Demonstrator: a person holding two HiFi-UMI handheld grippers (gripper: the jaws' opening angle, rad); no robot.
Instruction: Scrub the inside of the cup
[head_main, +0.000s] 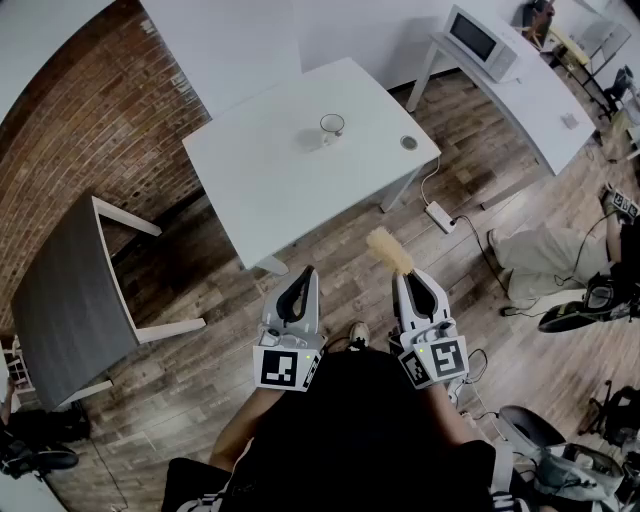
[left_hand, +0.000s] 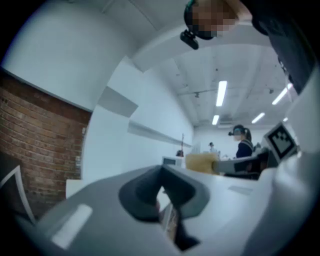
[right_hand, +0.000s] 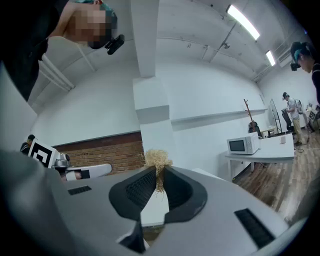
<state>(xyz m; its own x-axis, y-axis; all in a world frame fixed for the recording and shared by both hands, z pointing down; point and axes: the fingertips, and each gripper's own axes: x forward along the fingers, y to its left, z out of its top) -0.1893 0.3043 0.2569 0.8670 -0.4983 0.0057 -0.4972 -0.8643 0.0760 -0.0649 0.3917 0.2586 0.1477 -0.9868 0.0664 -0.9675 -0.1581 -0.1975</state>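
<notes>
Cup (head_main: 332, 125) of clear glass stood on the white table (head_main: 270, 185), toward the table's far side, with a small round disc (head_main: 409, 143) on the table near it. Both grippers hung short of the table's near corner, well apart from the cup. The left gripper (head_main: 298, 290) had its jaws pressed together on nothing. The right gripper (head_main: 408, 285) was clamped on a straw-coloured fibrous scrubber (head_main: 389, 250), its tuft poking past the tips toward the table.

The approach looked to be the step in hand. Done well, the left would likely open and steady the cup's wall while the right brought the tuft straight down through the mouth; a light glass could slide or tip.

The tabletop was smooth and bare. A brick wall (head_main: 90, 110) ran beyond the table's left, a microwave (head_main: 482, 40) sat off its right, and wood floor (head_main: 200, 370) lay below it.
</notes>
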